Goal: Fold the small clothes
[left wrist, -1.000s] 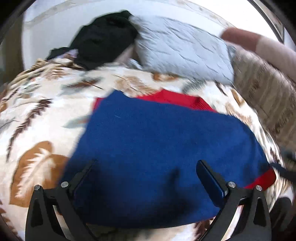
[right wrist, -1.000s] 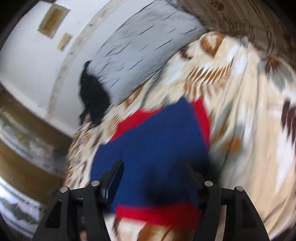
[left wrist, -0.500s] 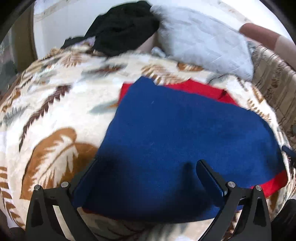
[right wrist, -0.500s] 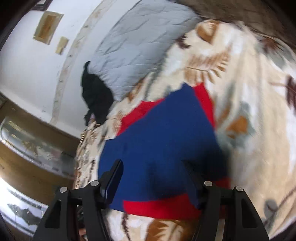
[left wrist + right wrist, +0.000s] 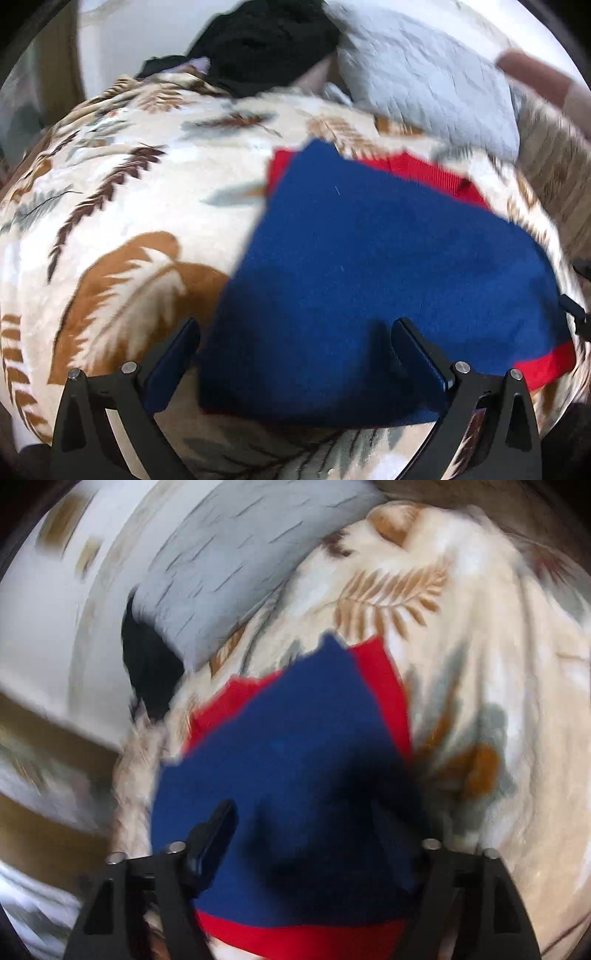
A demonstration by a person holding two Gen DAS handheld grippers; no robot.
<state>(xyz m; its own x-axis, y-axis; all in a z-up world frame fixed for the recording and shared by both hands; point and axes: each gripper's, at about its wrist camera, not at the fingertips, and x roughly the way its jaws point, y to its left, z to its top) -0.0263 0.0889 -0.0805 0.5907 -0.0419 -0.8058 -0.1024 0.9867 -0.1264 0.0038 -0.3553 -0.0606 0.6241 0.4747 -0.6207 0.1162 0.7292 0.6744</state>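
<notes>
A small blue garment with red trim [image 5: 369, 266] lies folded flat on a cream bedspread printed with brown and grey leaves [image 5: 122, 229]. My left gripper [image 5: 295, 332] hovers open over its near left corner, with nothing between the pads. The same garment [image 5: 295, 775] fills the middle of the right wrist view, a red band along its near edge. My right gripper [image 5: 306, 823] hangs just above the cloth. Its jaws are opening and the pads do not press on anything.
A grey quilted pillow [image 5: 424, 77] and a heap of black clothes [image 5: 266, 40] lie at the head of the bed. A person's forearm [image 5: 535, 77] shows at the top right. A brown patterned cover [image 5: 557, 173] lies to the right. A white wall [image 5: 44, 602] stands behind.
Both grippers have slid sideways over the garment, so it now sits further right in the left wrist view. The right gripper's fingers stand wider apart than before.
</notes>
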